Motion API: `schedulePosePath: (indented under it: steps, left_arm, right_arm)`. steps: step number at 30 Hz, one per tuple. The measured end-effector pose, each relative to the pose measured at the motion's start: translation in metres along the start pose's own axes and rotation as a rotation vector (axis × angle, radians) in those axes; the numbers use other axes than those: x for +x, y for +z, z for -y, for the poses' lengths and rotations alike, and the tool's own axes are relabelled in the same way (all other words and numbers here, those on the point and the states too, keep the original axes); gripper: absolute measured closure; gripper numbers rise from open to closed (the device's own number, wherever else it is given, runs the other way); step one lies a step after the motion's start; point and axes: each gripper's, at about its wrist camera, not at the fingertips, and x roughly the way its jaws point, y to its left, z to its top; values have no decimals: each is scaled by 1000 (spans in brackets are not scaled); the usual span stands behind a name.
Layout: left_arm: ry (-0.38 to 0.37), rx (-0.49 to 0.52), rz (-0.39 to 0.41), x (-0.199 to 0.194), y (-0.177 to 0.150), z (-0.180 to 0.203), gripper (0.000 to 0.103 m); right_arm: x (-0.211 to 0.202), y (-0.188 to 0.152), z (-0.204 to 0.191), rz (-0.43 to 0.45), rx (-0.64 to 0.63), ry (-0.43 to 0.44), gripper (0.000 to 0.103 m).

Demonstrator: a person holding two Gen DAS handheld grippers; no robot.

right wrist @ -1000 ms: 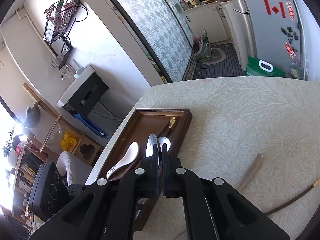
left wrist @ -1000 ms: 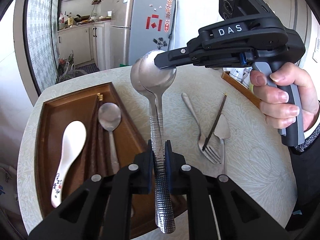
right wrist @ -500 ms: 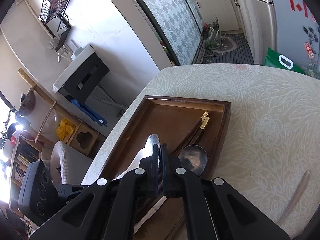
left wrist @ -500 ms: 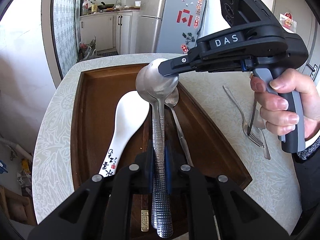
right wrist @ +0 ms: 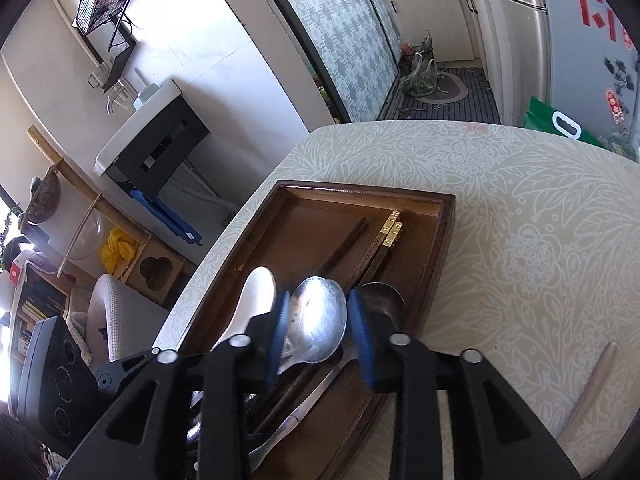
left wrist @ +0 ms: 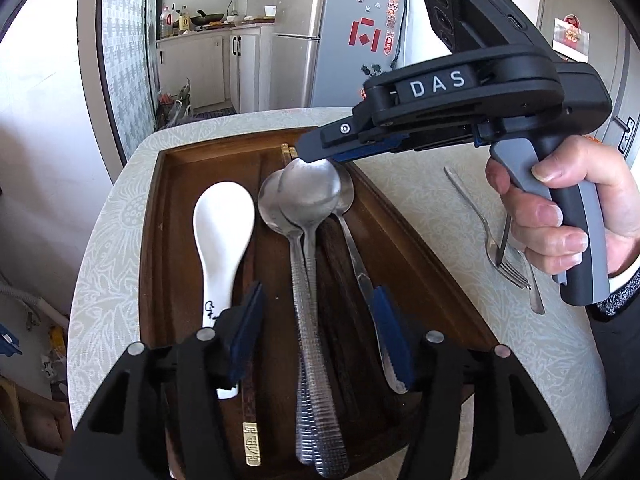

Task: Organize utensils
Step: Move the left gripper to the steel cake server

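Now both jaws have just been opening: left gripper [left wrist: 318, 338] and right gripper [right wrist: 320, 334] stand spread around two metal spoons [left wrist: 308, 216] in the wooden tray [left wrist: 400, 216].

Two stacked steel spoons with ribbed handles [left wrist: 308, 216] lie lengthwise in the brown wooden tray [left wrist: 156, 216], between a white ceramic spoon [left wrist: 224, 220] and a plain steel spoon [left wrist: 354, 248]. Dark gold-tipped chopsticks [right wrist: 384, 240] lie alongside.

Both grippers are showing black angular bodies with silver screw heads and blue finger pads [left wrist: 248, 336]. The right gripper [left wrist: 316, 152] is carrying white "DAS" lettering and a grey-fronted handle, and the hand [left wrist: 560, 208] gripping it is wearing a dark knit sleeve [left wrist: 616, 300] over a white cuff.
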Motion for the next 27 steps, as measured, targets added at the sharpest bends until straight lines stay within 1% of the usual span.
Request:
schedulePosePath:
  steps: [1,3,4,5,6,7,8,9,11,15,19,24,25,26,27]
  left_arm:
    - [5,11,7,-1,0,3,36]
    - [3,34,24,-5,-2,10,33]
    - [0,46,33,-7,-4,13,28]
    - [-1,57,39,-9,-4,16,26]
    - [-4,67,46,-11,-4,19,24]
    - [-10,76,55,-13,-3,22,19]
    - [-12,85,61,-15,-1,27,16]
    - [-16,97,71,-17,0,33,12]
    - [-42,124,87,-21,3,44,10]
    - [-91,156,93,-20,9,71,9]
    - [-120,213,76,-11,9,106,8]
    - [-192,295,50,-2,5,145,8]
    - [-201,325,43,0,3,154,9]
    - [-195,355,37,2,0,163,10]
    - [-180,378,28,4,-3,169,16]
  right_arm:
    - [-3,0,-1,6,-6,-5,49]
    - [-11,-2,-1,11,-13,-8,47]
    - [-16,-1,0,17,-15,-9,44]
    - [-23,-2,0,26,-19,-16,38]
    - [-31,-4,2,38,-22,-27,35]
    - [-40,-5,3,51,-25,-40,29]
    - [-50,-7,6,66,-29,-55,25]
    - [-60,-9,9,78,-32,-70,24]
    - [-81,-16,18,109,-32,-105,18]
    - [-115,-34,43,155,4,-143,17]
    - [-141,-53,68,191,33,-216,17]
    - [-161,-80,109,214,116,-231,17]
    - [-163,-85,116,221,133,-228,17]
    - [-165,-89,123,226,149,-222,17]
    - [-166,-93,129,229,163,-218,17]
